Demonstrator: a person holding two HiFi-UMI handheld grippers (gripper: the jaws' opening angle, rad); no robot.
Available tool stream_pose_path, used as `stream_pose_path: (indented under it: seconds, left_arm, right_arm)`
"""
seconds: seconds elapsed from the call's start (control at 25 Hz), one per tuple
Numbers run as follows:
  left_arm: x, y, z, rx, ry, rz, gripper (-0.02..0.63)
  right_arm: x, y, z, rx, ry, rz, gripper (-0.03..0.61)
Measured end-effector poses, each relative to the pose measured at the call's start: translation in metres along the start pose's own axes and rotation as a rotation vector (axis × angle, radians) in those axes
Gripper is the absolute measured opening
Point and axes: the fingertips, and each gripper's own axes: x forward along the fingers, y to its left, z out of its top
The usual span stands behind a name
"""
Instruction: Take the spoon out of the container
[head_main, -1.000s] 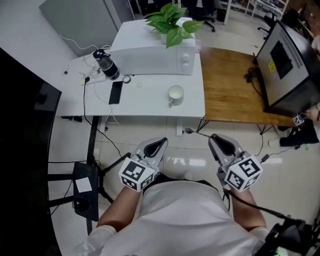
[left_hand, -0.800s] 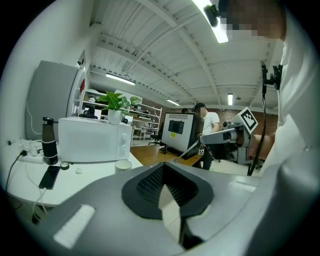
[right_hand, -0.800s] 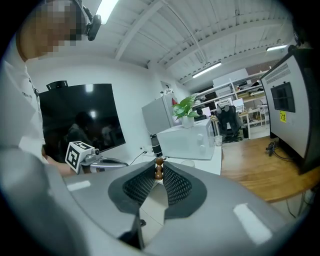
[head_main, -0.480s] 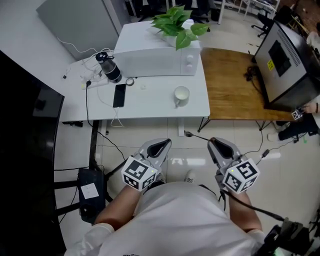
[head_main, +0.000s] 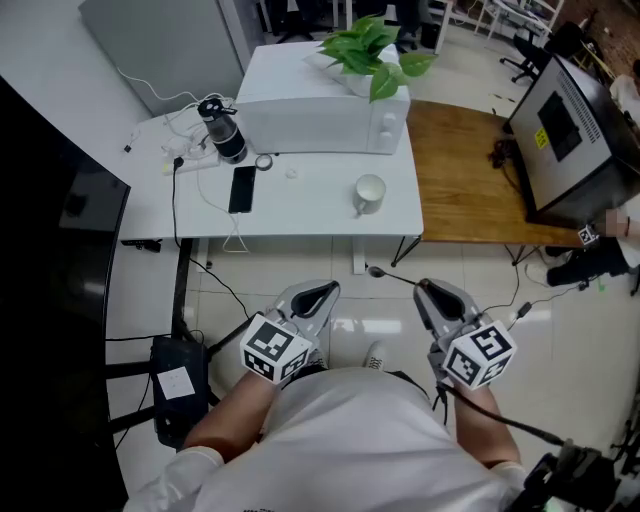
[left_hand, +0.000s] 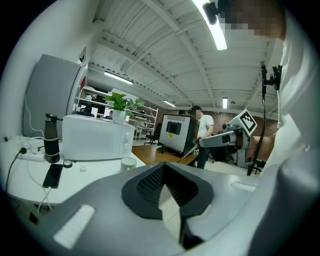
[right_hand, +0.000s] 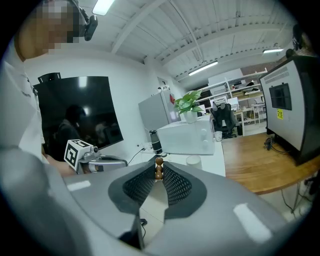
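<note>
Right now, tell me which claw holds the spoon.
The right claw: its jaws pinch the spoon by its handle. The left claw is shut on nothing.

In the right gripper view, only a brown beaded end (right_hand: 159, 169) of the thin metal spoon (head_main: 376, 270) shows between the fingers (right_hand: 176, 186); the rest is hidden. A small white bit (head_main: 291, 172) on the white counter (head_main: 310, 210) is too small to tell. The picture's right edge cuts off a person (head_main: 612, 240).

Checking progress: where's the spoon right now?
Head view, right of centre: the spoon is held in the right gripper over the floor, short of the white table and its mug.
</note>
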Motion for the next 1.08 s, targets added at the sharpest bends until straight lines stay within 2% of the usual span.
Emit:
stream_pose_path:
  seconds: [1.08]
  left_arm:
    - [-0.0056, -0.0001, 0.0005, 0.009, -0.001, 0.000, 0.005]
  right_arm:
    - [-0.0009, 0.0089, -0.0050, 0.005, 0.001, -0.005, 0.055]
